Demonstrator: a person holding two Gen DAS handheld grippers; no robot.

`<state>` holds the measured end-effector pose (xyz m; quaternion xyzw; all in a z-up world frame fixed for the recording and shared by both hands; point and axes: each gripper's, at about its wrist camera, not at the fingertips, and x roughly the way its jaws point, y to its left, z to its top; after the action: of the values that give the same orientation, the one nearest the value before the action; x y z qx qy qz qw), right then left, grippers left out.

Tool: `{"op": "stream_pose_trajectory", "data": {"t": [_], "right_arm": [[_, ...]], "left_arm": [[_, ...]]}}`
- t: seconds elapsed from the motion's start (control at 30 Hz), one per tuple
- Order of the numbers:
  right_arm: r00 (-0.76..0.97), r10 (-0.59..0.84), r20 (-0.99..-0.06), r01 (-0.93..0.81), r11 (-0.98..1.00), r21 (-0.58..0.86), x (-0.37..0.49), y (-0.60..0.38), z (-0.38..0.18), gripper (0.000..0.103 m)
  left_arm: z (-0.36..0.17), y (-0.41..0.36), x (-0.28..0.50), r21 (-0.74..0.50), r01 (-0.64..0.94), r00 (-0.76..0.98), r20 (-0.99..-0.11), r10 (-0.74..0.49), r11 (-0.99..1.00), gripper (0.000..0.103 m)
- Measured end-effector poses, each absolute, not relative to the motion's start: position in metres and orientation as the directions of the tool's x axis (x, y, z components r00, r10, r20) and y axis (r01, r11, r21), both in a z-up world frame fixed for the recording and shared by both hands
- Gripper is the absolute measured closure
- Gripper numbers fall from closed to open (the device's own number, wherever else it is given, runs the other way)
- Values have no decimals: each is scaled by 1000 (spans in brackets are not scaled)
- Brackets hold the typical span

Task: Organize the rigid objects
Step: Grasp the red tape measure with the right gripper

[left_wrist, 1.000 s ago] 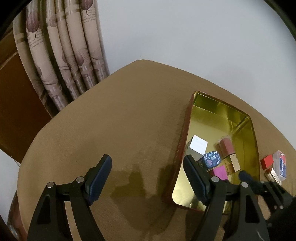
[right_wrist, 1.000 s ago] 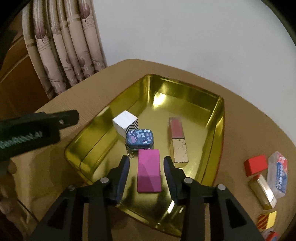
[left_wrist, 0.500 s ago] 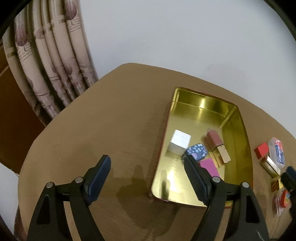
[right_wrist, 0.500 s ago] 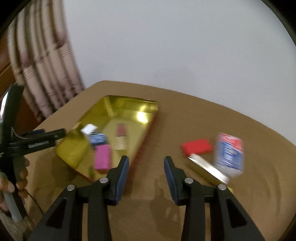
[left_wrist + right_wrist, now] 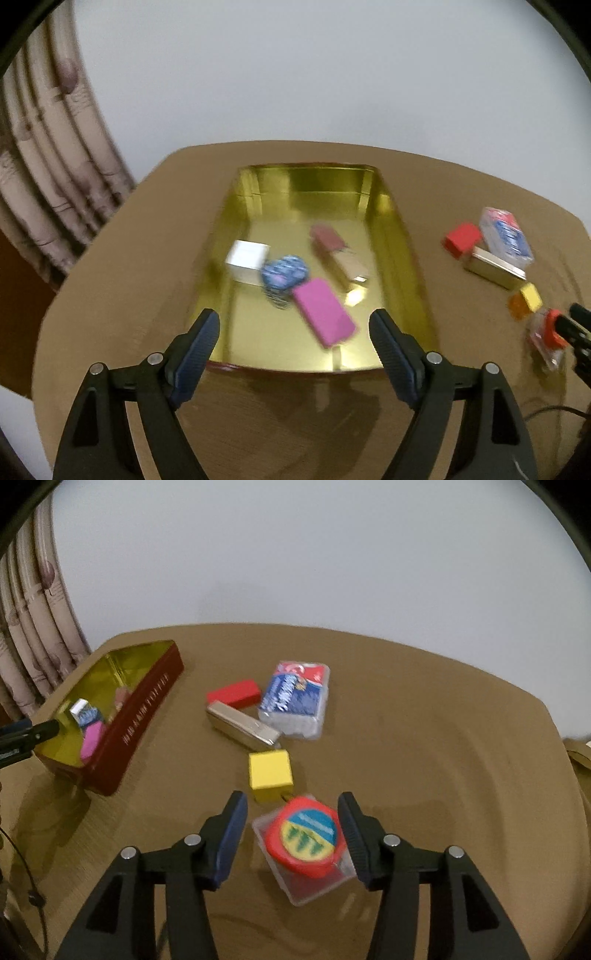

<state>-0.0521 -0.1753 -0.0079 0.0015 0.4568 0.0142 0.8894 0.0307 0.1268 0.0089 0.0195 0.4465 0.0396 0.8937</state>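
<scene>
A gold-lined red tin (image 5: 391, 229) (image 5: 147, 709) holds a white box (image 5: 245, 260), a blue patterned case (image 5: 284, 273), a pink block (image 5: 323, 312) and a pink and gold bar (image 5: 338, 253). My left gripper (image 5: 293, 347) is open and empty over the tin's near edge. My right gripper (image 5: 291, 830) is open around a clear case with a red round item (image 5: 304, 843), which lies on the table between the fingers. Beside it lie a yellow cube (image 5: 269, 773), a silver bar (image 5: 242, 727), a red block (image 5: 234, 694) and a blue packet (image 5: 295, 699).
The round brown table (image 5: 424, 738) ends at a white wall behind. Curtains (image 5: 48, 177) hang at the far left. A dark cable (image 5: 26, 878) runs along the table's left front edge.
My right gripper has swung right from the tin to the loose items and now brackets the clear case. My left gripper has moved right to face the tin.
</scene>
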Motion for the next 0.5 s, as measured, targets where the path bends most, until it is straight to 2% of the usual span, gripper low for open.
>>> {"op": "stream_pose_trajectory", "data": {"t": [0.5], "right_arm": [[576, 103, -811, -22, 994, 111, -54, -189, -35, 50]], "left_arm": [[-17, 27, 6, 187, 199, 619, -785, 24, 962, 20]]}}
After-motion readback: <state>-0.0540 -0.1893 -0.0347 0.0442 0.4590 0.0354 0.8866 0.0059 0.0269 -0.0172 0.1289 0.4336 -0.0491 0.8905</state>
